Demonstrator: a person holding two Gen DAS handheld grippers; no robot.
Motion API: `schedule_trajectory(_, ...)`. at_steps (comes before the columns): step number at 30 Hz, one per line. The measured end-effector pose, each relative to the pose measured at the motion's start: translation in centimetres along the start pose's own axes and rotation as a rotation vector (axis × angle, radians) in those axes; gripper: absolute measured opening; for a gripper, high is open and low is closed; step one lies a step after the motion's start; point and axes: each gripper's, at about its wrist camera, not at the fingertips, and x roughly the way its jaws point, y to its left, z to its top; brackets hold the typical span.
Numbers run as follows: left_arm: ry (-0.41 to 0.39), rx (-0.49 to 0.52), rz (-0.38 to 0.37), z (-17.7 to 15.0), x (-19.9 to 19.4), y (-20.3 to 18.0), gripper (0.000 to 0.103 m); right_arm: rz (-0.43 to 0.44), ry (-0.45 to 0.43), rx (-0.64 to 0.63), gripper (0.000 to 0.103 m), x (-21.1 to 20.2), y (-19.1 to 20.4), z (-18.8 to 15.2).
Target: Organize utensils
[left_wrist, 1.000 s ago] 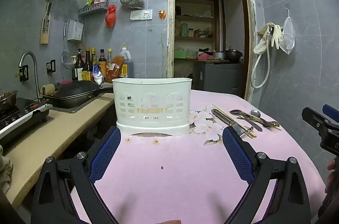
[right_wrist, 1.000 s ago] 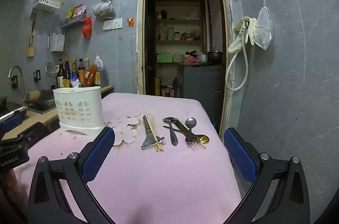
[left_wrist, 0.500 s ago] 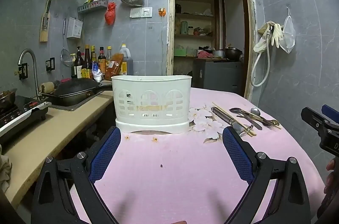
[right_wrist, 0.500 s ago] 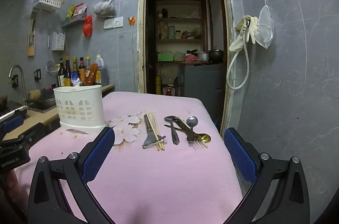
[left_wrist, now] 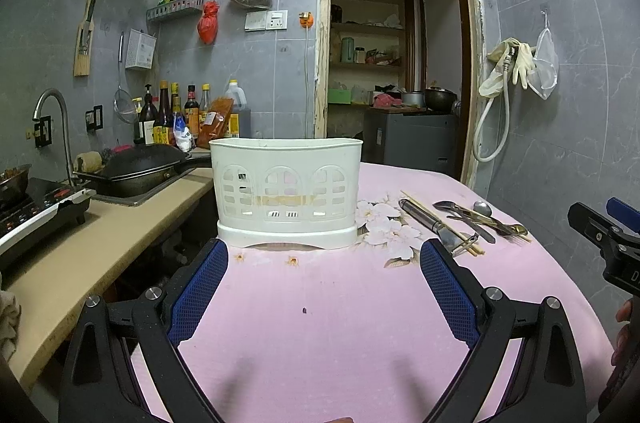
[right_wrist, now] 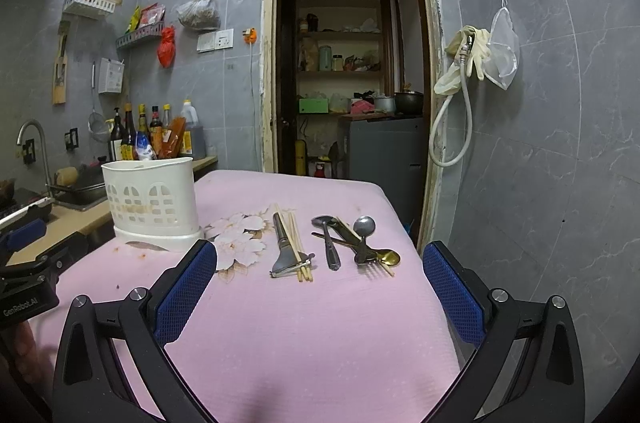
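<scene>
A white slotted utensil holder (left_wrist: 286,191) stands on the pink tablecloth (left_wrist: 320,323), straight ahead of my left gripper (left_wrist: 323,259), which is open and empty. It also shows in the right wrist view (right_wrist: 150,201) at the left. A metal peeler (right_wrist: 285,243), wooden chopsticks (right_wrist: 296,243), spoons (right_wrist: 362,229) and a gold fork (right_wrist: 380,261) lie loose on the cloth ahead of my right gripper (right_wrist: 320,267), which is open and empty. The same utensils lie right of the holder in the left wrist view (left_wrist: 460,223).
A counter (left_wrist: 100,235) with a wok, sink tap (left_wrist: 52,127) and sauce bottles (left_wrist: 176,119) runs along the left. An open doorway (right_wrist: 348,75) is behind the table. The table's right edge is near a tiled wall with a hanging hose (right_wrist: 452,127).
Both views have tilted slightly upward; the holder and utensils sit a little lower in frame. Both grippers stay open and nothing on the table has moved.
</scene>
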Motion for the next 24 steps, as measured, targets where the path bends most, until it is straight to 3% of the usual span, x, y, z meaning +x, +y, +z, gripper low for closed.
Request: schedule_trajectory(24,0.004,-0.002,-0.001,-0.24,-0.02,0.0,0.094,0.011,0.012,0.007,0.103,-0.1,0.55,-0.16)
